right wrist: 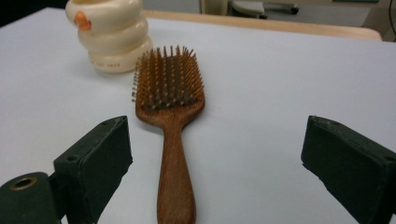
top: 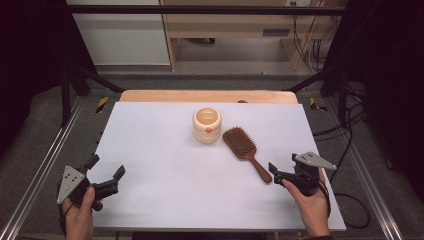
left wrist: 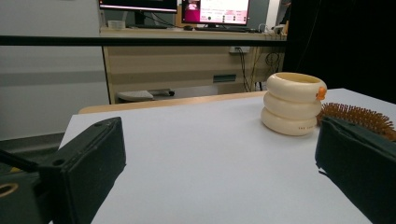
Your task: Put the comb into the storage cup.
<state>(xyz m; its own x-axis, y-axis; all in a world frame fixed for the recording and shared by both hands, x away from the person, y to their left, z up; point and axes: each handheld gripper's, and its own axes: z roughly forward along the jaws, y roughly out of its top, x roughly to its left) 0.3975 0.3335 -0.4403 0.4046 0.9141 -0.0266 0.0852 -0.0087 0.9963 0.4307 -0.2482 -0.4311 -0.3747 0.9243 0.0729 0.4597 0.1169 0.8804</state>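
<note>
At the near edge of the white table (top: 165, 200), the person's two forearms come in from the bottom of the high view, each hand wrapped around a gripper's body. The left gripper (top: 106, 172) sits at the near left corner, held low over the table's edge and angled forward and to the right; its jaws are spread wide with nothing between them, and the left gripper view shows bare tabletop in the gap. The right gripper (top: 272, 171) is held at the near right, pointing to the left and a little forward toward the end of the wooden hairbrush (top: 246, 152). Its jaws are likewise spread wide and grip nothing; in the right gripper view the brush's handle (right wrist: 175, 182) runs up between them, apart from both pads. The hairbrush lies flat on the table with bristles up, its handle toward the right gripper and its head farther in, toward the middle. Just beside the brush's head, on its left and slightly farther back, stands the cream ringed cup (top: 207, 125), upright, with a small orange mark on its side.
</note>
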